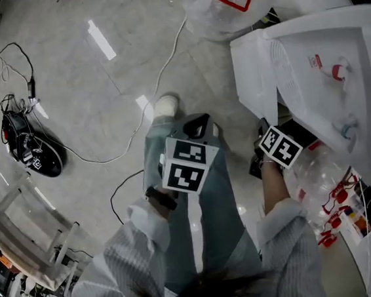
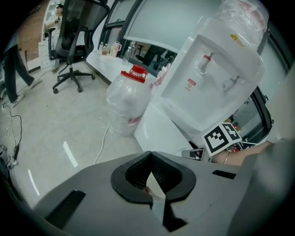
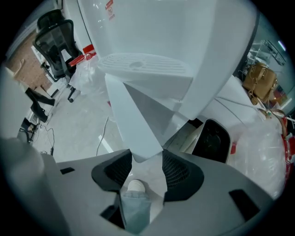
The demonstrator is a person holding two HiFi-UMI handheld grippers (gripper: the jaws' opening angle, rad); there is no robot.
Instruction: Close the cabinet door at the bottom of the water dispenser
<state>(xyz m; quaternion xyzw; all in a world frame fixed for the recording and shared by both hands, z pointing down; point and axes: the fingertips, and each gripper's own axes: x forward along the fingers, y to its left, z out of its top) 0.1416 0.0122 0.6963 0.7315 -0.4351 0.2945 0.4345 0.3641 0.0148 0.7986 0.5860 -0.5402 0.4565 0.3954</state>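
**Dispenser** [image 1: 320, 51]: stands at the right of the head view. The right frame edge cuts it off, and its own top hides its base.

**Door** [image 3: 133, 120]: open. In the right gripper view it hangs below the tray [image 3: 143, 64] at frame centre, swung out from the cabinet. The space behind it is in shadow and hard to make out.

**Right gripper** [image 3: 147, 159]: jaws spread, with the door's lower corner at the mouth of the gap. Whether either pad touches the door cannot be told. Below the corner, a shoe [image 3: 136, 185] and a jeans leg show through the gap.

**Left gripper** [image 2: 150, 159]: pads pressed together at the tips, with nothing between them. In the head view it hovers over the person's leg at frame centre, well apart from the door.

**Bottle** [image 2: 128, 103]: upright on the floor, left of the dispenser in the left gripper view. The wide-angle view distorts its outline.
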